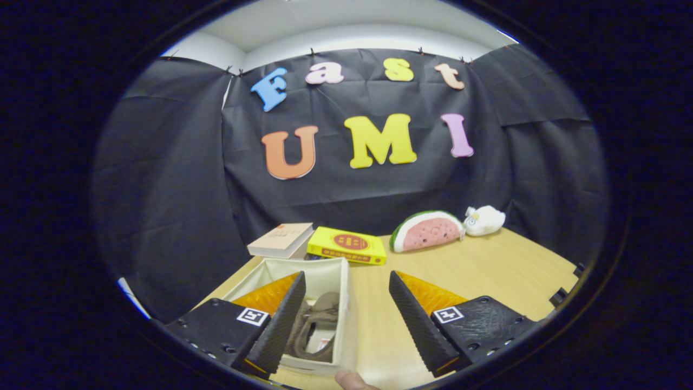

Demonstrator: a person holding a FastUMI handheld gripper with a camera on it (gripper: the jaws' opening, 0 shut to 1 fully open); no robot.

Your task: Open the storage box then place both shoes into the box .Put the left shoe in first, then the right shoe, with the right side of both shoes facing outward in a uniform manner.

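Observation:
An open white storage box (344, 292) stands on the wooden table (487, 271), just ahead of my fingers and toward the left one. Inside it lies a brownish shoe (316, 319), partly hidden by the left finger. My gripper (345, 319) is open, with the box's right wall and bare table between the fingers; nothing is held. A fingertip of a person's hand (352, 380) shows just below the box's near edge.
Beyond the box lie a tan book (281, 239) and a yellow book (347, 245). Farther right sit a watermelon-slice plush (427, 232) and a small white plush toy (484, 220) near the black cloth wall. Bare tabletop spreads to the right of the box.

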